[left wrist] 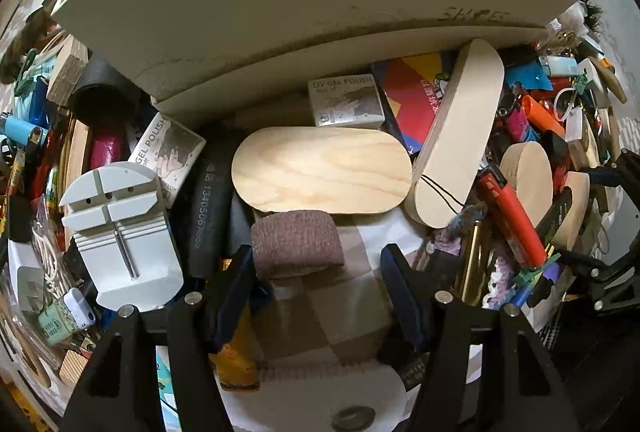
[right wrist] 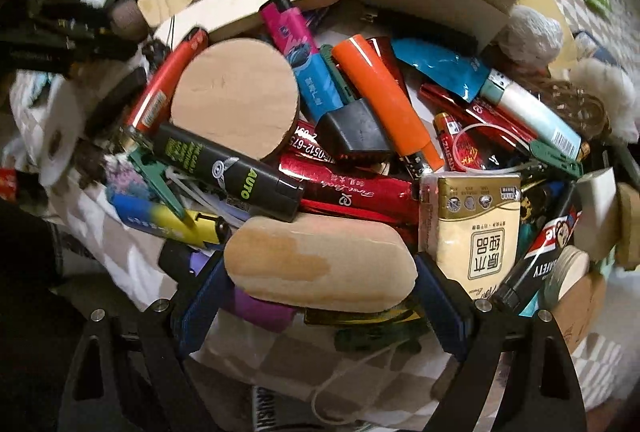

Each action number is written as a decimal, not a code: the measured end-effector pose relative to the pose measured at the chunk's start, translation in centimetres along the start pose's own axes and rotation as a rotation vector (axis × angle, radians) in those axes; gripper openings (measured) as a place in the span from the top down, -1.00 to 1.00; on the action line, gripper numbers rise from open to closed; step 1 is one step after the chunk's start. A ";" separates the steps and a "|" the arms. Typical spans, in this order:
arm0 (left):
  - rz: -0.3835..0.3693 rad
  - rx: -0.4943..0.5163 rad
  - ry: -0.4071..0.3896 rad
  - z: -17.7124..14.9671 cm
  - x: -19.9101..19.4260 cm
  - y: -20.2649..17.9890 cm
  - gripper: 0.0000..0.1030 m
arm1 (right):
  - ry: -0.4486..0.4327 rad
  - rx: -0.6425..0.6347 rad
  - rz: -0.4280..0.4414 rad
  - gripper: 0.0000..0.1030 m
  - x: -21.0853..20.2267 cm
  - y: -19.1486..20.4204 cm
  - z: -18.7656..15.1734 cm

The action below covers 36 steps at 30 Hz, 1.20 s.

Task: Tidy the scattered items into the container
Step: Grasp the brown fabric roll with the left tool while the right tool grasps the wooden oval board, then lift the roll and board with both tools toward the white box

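Two grippers are seen over a dense pile of small items — lighters, wooden pieces, boxes. The right gripper (right wrist: 320, 268) is closed on an oblong wooden block (right wrist: 320, 262), which is pressed between its blue pads just above the heap. Beyond it lie a round wooden disc (right wrist: 236, 96), an orange lighter (right wrist: 384, 92) and a gold tissue pack (right wrist: 476, 224). The left gripper (left wrist: 316, 264) is held with jaws apart; a brown bandage roll (left wrist: 298, 242) sits between them, touching the left pad only. A flat wooden oval (left wrist: 320, 170) lies just behind the roll, and the white box (left wrist: 300, 4) — the container — is seen at the top of both views.
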<state>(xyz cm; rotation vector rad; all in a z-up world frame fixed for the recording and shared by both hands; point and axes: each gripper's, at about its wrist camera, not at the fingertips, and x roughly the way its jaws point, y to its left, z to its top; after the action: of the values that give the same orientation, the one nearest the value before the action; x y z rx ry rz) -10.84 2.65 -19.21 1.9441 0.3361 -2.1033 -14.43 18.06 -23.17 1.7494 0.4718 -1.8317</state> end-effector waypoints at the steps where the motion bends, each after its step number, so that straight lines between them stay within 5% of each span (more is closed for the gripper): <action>1: 0.003 0.000 -0.003 0.0 -0.1 -0.1 -0.23 | 0.001 -0.007 -0.013 -0.74 0.1 0.2 0.0; 6: 0.026 0.012 -0.005 -0.2 -0.3 -0.6 -0.19 | 0.004 0.006 -0.013 -0.74 0.1 0.1 0.1; 11: 0.024 -0.010 -0.012 -0.4 -0.9 -0.2 0.17 | 0.000 0.026 0.011 -0.74 -0.3 -0.3 0.0; 32: -0.052 -0.008 -0.101 -1.6 -5.5 -3.3 0.17 | -0.097 0.111 0.129 -0.73 -4.3 -1.9 -0.6; 36: -0.055 0.004 -0.133 -2.1 -5.4 -1.0 0.17 | -0.139 0.126 0.152 -0.73 -5.8 -2.8 0.1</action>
<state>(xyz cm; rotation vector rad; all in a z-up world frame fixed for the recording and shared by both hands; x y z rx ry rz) -8.83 4.51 -13.99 1.8054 0.3627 -2.2558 -16.26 21.04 -17.78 1.6747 0.1668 -1.8927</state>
